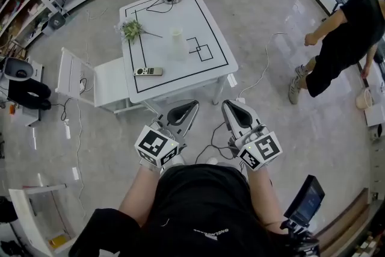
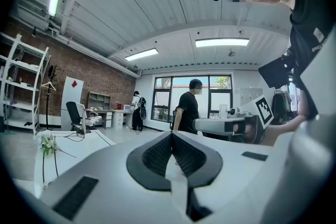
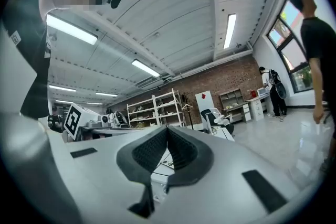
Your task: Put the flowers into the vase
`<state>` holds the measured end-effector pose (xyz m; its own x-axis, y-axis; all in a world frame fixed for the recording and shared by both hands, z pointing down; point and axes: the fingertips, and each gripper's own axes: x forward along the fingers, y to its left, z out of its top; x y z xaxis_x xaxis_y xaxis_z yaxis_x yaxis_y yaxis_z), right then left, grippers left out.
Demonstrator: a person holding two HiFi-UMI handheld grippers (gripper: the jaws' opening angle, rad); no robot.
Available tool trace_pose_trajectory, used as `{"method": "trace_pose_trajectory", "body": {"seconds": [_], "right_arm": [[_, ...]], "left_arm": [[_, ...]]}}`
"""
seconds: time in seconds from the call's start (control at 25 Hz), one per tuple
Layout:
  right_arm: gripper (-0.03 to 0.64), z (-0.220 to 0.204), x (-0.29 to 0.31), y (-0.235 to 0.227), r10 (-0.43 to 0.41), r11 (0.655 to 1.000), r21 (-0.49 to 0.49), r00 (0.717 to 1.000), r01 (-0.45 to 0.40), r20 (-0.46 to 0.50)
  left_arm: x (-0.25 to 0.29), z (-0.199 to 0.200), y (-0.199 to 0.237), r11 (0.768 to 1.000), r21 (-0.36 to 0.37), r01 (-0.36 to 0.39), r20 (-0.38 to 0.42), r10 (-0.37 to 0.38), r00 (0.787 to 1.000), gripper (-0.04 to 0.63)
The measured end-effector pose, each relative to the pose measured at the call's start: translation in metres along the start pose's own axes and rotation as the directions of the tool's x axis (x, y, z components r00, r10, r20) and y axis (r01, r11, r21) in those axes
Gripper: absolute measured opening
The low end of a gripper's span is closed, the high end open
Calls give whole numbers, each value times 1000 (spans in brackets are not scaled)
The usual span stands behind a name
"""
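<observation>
Low in the middle of the head view, the left hand-held gripper (image 1: 185, 110) and the right hand-held gripper (image 1: 234, 110) sit side by side, each with its jaws pressed together on nothing, short of the white tabletop (image 1: 198, 15). Farther up, the flowers (image 1: 132, 29) lie toward the tabletop's left edge, apart from the upright pale vase (image 1: 176, 43) at their right. A remote (image 1: 148, 71) lies nearer the front edge.

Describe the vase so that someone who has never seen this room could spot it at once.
Find the white table outlined in black tape in the middle of the floor. Near its centre stands the vase, upright, right of the flowers and beyond the remote. It alone is tall, pale and translucent.
</observation>
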<state>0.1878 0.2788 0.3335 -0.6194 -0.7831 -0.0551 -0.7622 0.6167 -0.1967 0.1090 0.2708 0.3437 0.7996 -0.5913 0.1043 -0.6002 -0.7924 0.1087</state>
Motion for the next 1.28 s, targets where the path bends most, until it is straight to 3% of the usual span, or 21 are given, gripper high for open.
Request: {"method": "trace_pose_trajectory", "body": {"seconds": [0.64,0.96,1.28], "right_arm": [[11,-11,-32,-50,17,997,73,1000,-17,1],[10,-17,-17,-57,15,997,79,1000,-14,-16],[9,-21,25,-63,10,997,82,999,-7,-33]], "left_arm": [[40,-15,-27,999,9,-48,-36,49,998,3],[41,-23,-11,998,-13,-64,-35,63,997,3],[43,-15,39,997,-39,-70,-15,69,997,3]]}}
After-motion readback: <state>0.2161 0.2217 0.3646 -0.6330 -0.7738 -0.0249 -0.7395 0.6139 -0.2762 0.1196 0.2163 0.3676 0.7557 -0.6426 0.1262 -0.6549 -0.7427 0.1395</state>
